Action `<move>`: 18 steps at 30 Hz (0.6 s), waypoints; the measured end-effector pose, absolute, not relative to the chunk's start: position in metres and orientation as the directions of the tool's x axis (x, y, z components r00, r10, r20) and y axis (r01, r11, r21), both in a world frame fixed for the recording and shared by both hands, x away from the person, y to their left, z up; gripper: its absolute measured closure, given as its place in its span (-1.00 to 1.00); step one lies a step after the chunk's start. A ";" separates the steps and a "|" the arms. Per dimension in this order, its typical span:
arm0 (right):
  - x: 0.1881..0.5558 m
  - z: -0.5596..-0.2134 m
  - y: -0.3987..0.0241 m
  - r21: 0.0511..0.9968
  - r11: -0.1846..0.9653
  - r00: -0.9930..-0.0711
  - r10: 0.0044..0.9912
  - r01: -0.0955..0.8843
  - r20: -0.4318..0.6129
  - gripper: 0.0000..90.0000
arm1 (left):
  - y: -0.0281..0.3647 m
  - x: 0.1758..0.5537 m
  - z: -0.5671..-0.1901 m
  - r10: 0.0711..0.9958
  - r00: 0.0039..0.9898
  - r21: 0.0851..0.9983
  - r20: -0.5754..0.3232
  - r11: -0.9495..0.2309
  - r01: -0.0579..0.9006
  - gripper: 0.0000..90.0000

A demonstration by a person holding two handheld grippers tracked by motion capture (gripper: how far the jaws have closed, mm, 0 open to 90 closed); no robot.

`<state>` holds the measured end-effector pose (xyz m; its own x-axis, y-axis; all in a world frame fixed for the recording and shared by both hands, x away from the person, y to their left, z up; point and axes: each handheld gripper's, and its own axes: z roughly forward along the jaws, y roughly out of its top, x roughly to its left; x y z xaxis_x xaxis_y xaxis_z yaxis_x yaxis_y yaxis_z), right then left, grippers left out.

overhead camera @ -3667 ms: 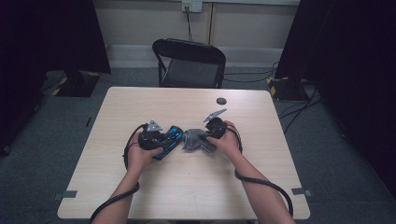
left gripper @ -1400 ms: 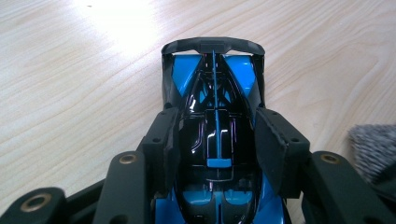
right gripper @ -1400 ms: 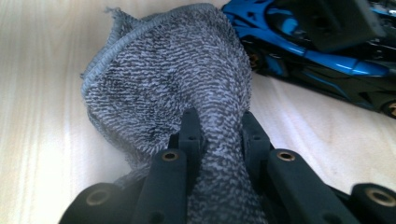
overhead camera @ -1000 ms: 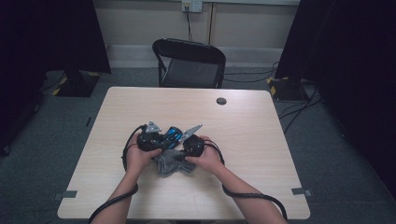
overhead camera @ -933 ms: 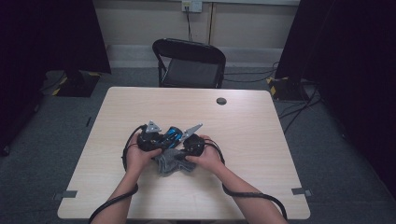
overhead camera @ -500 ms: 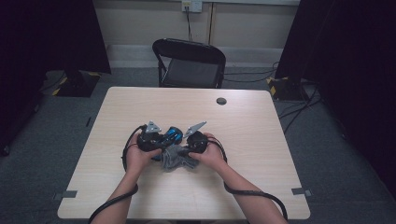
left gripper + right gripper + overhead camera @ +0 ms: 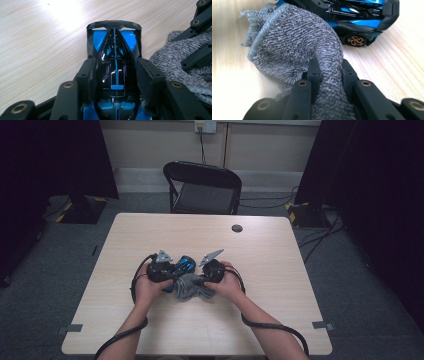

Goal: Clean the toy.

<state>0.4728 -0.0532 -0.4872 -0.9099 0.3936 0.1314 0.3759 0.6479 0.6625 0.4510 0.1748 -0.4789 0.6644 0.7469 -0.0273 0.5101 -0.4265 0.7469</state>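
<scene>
I'm at the table [image 7: 280, 315], light wood top, w/ a black folding chair [image 7: 204, 187] pushed in at the far side. Both my forearms come in from the near edge & meet abt mid-table, slightly toward my side.

My left gripper [image 7: 172, 269] is clamped on the toy car [image 7: 114, 67], a glossy black & blue racer. In the left gripper view the 2 pads press the car's flanks around the cockpit, rear wing pointing away from me. Car sits on its wheels on the tabletop; in the right gripper view 1 wheel w/ an orange hub shows resting on the wood.

My right gripper [image 7: 202, 281] is pinched tight on the grey cloth [image 7: 294, 47], a knit rag bunched between the 2 jaws. The cloth bulges up & out past the tips, hemmed edge curling to 1 side, & lies right against the car's side, touching it. In the high view it's crumpled between my 2 hands, just on my side of the car.

Smallest: a round dark disc [image 7: 237, 228] near the table's far edge, well apart from the rest.
</scene>
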 end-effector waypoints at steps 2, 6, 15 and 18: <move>0.473 -0.487 -0.054 0.662 0.648 -0.909 0.396 0.377 0.129 0.66 | 0.175 0.451 -0.479 0.747 0.664 0.747 -0.027 -0.427 0.510 0.14; 0.475 -0.487 -0.056 0.660 0.647 -0.906 0.405 0.381 0.126 0.66 | 0.175 0.451 -0.479 0.747 0.664 0.747 -0.027 -0.427 0.510 0.14; 0.485 -0.488 -0.069 0.660 0.620 -0.879 0.457 0.424 0.135 0.66 | 0.175 0.451 -0.479 0.747 0.664 0.747 -0.029 -0.426 0.511 0.14; 0.488 -0.488 -0.073 0.659 0.613 -0.870 0.476 0.435 0.131 0.66 | 0.175 0.451 -0.479 0.748 0.663 0.747 -0.028 -0.425 0.511 0.14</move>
<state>0.4878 -0.0727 -0.4878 -0.8697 0.4758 0.1311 0.4349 0.6133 0.6594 0.4510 0.1747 -0.4789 0.6634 0.7478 -0.0282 0.5113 -0.4254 0.7467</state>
